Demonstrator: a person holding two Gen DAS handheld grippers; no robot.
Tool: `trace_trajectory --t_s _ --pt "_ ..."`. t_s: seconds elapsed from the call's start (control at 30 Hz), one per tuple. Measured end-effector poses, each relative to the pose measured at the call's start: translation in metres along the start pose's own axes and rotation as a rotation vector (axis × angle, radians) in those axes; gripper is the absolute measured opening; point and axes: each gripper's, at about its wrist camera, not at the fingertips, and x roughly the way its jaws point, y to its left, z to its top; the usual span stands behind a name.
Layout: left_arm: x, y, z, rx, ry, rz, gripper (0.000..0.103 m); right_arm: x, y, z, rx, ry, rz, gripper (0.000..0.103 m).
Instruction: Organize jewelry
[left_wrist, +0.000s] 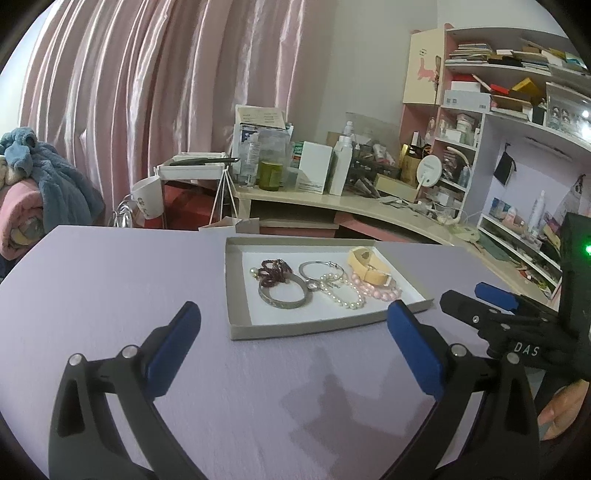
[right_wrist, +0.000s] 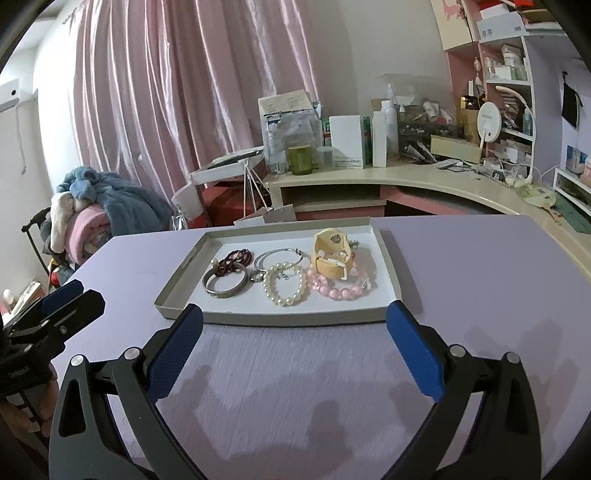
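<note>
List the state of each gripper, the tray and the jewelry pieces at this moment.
left gripper: open, empty
right gripper: open, empty
tray: lidless, on table
pearl bracelet: lying flat in tray
metal bangle: flat in tray
pink bead bracelet: in tray, under yellow band

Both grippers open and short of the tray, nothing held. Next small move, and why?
Probably ease the right gripper forward over the tray's near rim toward the pearl bracelet. Its jaws are open and empty, the tray sits right ahead, and the pearls lie nearest the rim, mostly clear of the pink bead bracelet and metal bangle.
</note>
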Motion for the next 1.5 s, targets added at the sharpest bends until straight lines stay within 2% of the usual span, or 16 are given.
trace_trajectory --t_s 0.9,1.5 --pt "0.001 -0.005 -0.002 -0.004 0.006 -0.063 0.101 -0.009 0.003 -0.003 0.025 0.009 0.042 0.101" --pt "0.002 -0.007 0.001 -0.006 -0.003 -0.042 0.101 -0.011 0.008 0.003 0.021 -0.006 0.049 0.101"
